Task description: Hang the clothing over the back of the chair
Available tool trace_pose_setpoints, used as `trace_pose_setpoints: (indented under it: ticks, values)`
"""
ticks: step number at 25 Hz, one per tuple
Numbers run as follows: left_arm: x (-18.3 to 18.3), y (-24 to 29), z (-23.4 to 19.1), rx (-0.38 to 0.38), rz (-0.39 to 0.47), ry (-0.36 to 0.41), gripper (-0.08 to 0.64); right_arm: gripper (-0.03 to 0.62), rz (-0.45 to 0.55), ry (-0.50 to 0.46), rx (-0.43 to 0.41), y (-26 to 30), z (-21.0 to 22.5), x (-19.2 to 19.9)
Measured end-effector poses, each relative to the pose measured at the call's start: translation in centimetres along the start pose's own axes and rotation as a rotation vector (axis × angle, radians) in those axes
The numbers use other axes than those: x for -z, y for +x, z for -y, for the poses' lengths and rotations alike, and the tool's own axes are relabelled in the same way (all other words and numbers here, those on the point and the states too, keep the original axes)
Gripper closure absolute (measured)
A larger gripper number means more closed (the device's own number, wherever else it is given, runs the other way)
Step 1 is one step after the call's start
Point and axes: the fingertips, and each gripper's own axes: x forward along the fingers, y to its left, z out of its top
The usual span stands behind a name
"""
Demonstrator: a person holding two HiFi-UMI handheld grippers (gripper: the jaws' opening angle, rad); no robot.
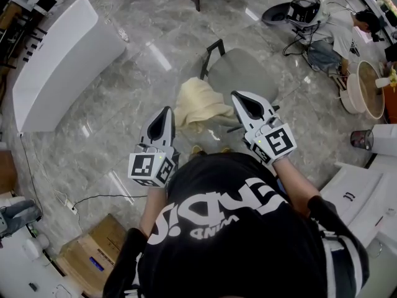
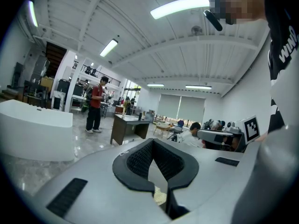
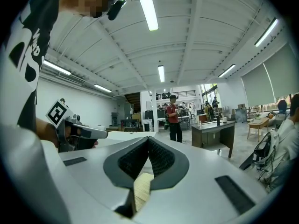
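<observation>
On the chair's (image 1: 248,73) near edge the clothing (image 1: 198,107) looks hung, so left gripper (image 1: 165,112) and right gripper (image 1: 239,97) flank it, jaws together, empty.

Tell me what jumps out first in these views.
The pale yellow garment stands out, draped over the near edge of the grey chair at the centre of the head view. On either side of it in that view, the left tool and right tool hover with jaws together.
</observation>
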Motion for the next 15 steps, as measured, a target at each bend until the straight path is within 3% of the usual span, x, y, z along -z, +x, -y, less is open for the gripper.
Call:
trace_pose_setpoints:
  ticks: [15]
  values:
    - [0.45, -0.62, 0.61, -0.005, -0.007, 0.004, 0.545, 0.578, -0.008, -0.013, -0.018, -0.58, -0.06, 0.46]
